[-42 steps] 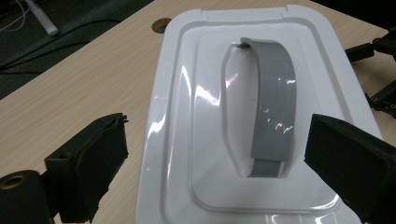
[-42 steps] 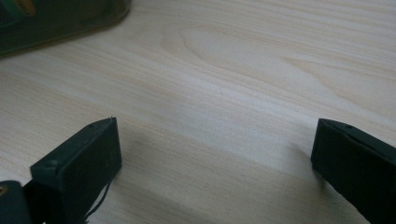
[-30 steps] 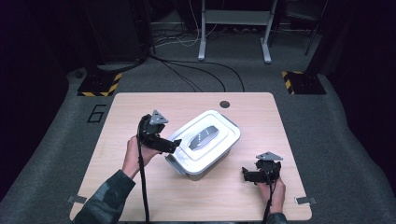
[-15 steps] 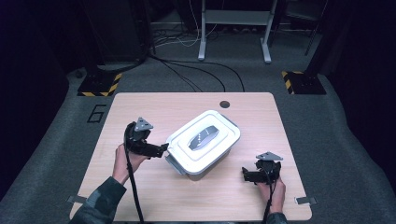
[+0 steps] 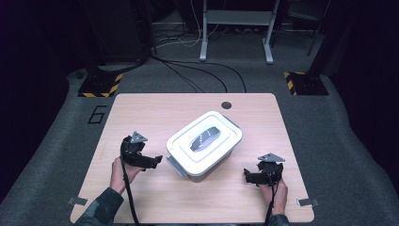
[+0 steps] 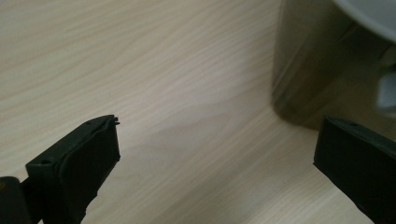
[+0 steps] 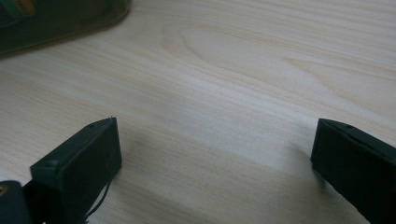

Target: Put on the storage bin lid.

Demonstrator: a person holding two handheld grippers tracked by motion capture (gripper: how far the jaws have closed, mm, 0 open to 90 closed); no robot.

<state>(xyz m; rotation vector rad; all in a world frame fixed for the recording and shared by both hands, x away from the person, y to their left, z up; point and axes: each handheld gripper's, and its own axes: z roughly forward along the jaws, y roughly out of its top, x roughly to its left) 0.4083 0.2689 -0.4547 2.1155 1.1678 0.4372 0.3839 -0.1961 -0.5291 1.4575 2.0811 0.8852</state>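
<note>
A lidded plastic box (image 5: 204, 149) with a white lid and a grey handle on top sits at the middle of the wooden table (image 5: 155, 109). My left gripper (image 5: 155, 161) rests just left of the box, open, its jaws pointing toward the box's grey side latch (image 5: 172, 164). In the left gripper view the box's clear wall (image 6: 317, 65) stands ahead at the upper right, with bare wood between the jaws. My right gripper (image 5: 248, 176) lies on the table to the right of the box, open and holding nothing. The box's base (image 7: 60, 18) shows at the upper left of the right gripper view.
A dark round cable hole (image 5: 227, 105) sits near the table's far edge. Black cables (image 5: 197, 70) and yellow-black striped floor plates (image 5: 99, 84) lie on the grey carpet beyond the table. Metal brackets stick out at the table's front corners.
My left gripper has drawn back leftward and toward the near edge, away from the box's side. The right gripper has stayed where it was.
</note>
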